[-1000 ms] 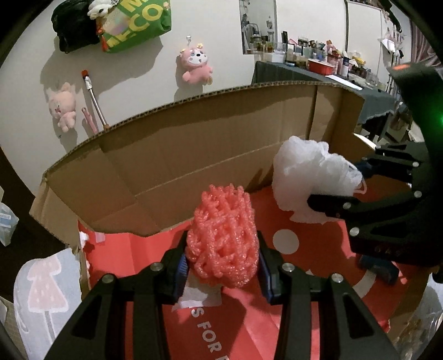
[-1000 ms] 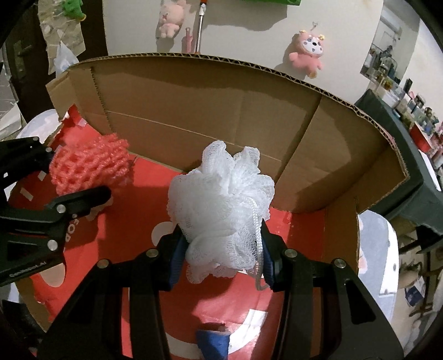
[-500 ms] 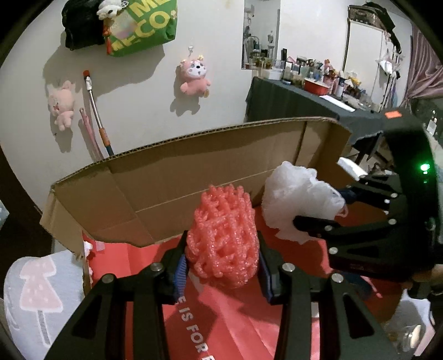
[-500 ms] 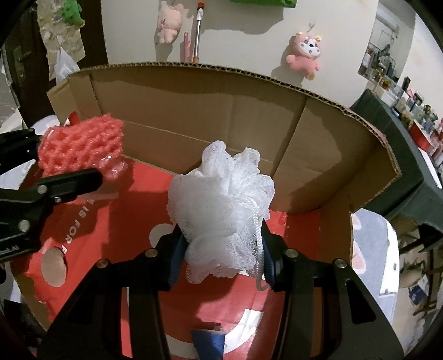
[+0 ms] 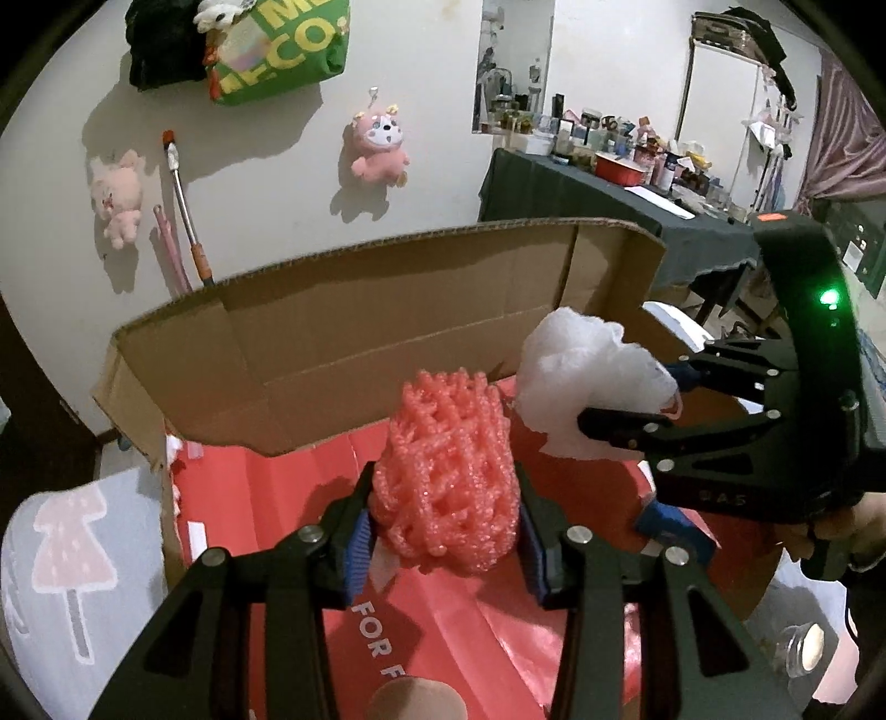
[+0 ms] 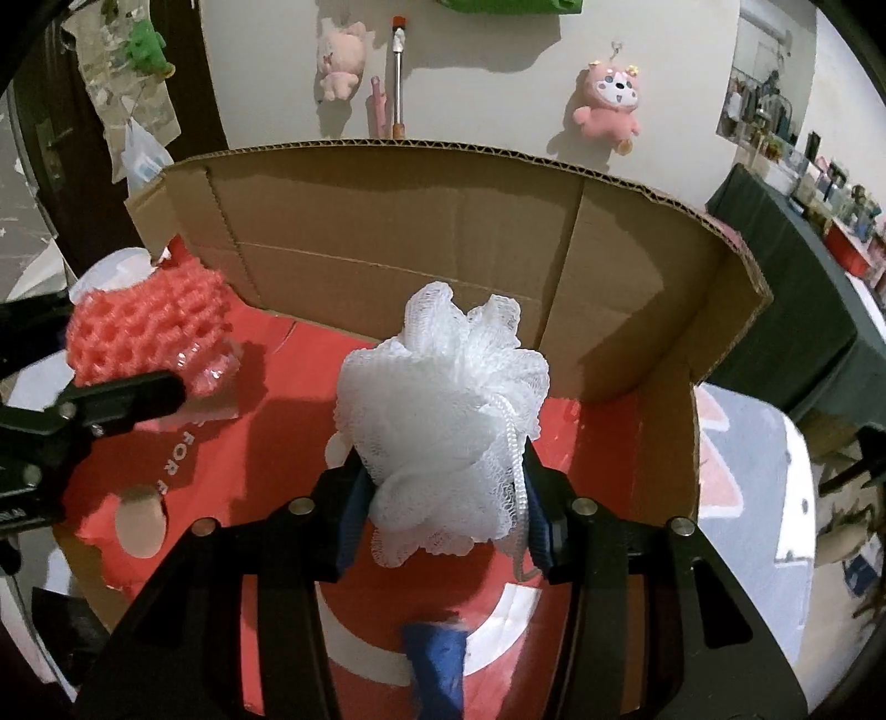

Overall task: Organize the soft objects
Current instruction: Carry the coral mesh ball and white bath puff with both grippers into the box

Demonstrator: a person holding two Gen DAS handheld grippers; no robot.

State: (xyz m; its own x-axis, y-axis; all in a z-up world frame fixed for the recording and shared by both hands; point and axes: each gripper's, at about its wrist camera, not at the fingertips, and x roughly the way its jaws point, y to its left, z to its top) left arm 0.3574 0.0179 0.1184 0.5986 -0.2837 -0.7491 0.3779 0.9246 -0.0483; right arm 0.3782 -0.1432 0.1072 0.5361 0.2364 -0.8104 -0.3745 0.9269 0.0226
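Coral foam net (image 5: 448, 471) — lattice-woven; white mesh pouf (image 6: 443, 421) — ruffled, corded.

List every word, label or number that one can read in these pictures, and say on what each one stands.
"FOR F", cut off below: white letters on the red inside of the cardboard box.
"FOR", partly hidden: same red surface, right wrist view.
"M", "CO:", partly hidden: yellow letters on the green bag on the wall.
Marking on the right gripper: too small to read.
Labels on the far table: too small.
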